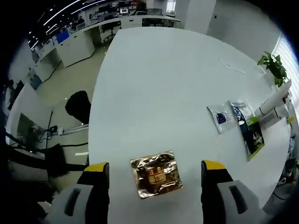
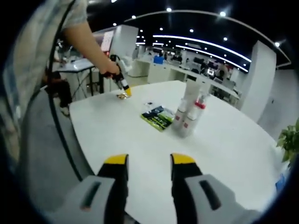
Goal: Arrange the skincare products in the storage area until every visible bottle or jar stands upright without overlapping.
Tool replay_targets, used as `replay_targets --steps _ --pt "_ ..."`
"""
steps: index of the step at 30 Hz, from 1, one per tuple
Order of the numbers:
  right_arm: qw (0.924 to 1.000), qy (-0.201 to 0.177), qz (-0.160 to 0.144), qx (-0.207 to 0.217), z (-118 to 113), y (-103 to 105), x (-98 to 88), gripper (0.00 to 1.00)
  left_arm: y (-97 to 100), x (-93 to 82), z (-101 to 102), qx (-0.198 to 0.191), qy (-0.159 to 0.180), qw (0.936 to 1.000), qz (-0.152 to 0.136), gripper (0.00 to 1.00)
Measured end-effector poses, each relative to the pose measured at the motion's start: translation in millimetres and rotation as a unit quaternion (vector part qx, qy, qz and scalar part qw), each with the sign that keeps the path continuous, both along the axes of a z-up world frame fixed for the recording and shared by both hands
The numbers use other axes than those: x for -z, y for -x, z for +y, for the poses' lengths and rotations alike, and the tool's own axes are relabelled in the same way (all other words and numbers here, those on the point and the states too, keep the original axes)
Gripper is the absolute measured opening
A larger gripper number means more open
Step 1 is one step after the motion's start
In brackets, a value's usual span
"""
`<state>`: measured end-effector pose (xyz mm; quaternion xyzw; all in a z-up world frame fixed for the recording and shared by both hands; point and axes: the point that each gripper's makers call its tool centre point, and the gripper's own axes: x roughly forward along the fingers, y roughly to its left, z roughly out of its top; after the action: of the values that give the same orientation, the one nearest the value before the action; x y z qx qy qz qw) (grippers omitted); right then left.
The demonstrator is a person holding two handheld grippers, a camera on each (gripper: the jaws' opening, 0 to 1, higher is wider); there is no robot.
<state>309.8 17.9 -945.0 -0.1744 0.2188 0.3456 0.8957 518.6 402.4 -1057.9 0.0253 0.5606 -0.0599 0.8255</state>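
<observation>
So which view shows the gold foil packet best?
The left gripper view: the gold foil packet lies flat on the white table between that claw's open jaws, large enough to see its crinkled surface. In the right gripper view it is a small glint under the left claw at the table's far edge.

tabletop point(image 1: 154, 84): plain white
foil packet point(image 1: 156, 174): shiny gold, reddish print
flat pouch point(image 1: 251, 128): black, green, blue
bottles point(image 2: 189, 114): white, red marks
left tongs point(image 1: 156, 168): grey, yellow tips

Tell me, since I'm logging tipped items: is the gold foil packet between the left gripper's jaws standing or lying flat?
Lying flat. The gold foil packet rests face-up on the white table, its crinkled top surface showing, between the open left gripper tips, untouched.
</observation>
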Motion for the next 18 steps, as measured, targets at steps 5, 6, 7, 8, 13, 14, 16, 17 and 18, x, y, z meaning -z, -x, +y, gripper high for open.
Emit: replay_targets --steps 5,6,7,8,13,14,16,17,18 --pt "1.0000 -0.001 0.001 0.004 -1.1 -0.1 -0.6 0.32 8.1 7.4 3.3 0.023 -0.041 0.9987 0.017 0.82" --pt "1.0000 0.000 0.001 0.003 -1.2 0.0 -0.3 0.32 9.2 10.2 3.0 0.023 -0.040 0.9988 0.019 0.81" --pt "1.0000 0.000 0.001 0.002 -0.8 0.2 -0.4 0.32 11.1 13.5 3.3 0.018 -0.037 0.9989 0.024 0.81" --pt "1.0000 -0.002 0.001 0.001 0.0 0.4 -0.5 0.32 8.4 12.0 1.6 0.003 -0.024 0.9996 0.012 0.80" --pt "1.0000 0.001 0.007 -0.003 1.3 1.7 1.8 0.31 12.1 11.3 -5.5 -0.002 0.008 0.9999 0.010 0.73" --pt "1.0000 0.002 0.007 -0.004 1.3 1.8 2.0 0.31 11.2 11.0 -3.5 0.000 -0.001 1.0000 0.005 0.73" --pt "1.0000 0.002 0.008 -0.005 1.6 2.1 2.4 0.31 11.4 11.0 -5.4 0.004 0.001 1.0000 0.000 0.72" --pt "1.0000 0.002 0.008 -0.005 1.7 2.2 2.6 0.31 11.7 11.1 -5.4 0.004 0.002 1.0000 -0.002 0.71" --pt "0.9999 0.003 0.009 -0.006 1.8 2.5 3.0 0.30 12.2 11.2 -5.4 0.004 0.003 1.0000 -0.008 0.71"
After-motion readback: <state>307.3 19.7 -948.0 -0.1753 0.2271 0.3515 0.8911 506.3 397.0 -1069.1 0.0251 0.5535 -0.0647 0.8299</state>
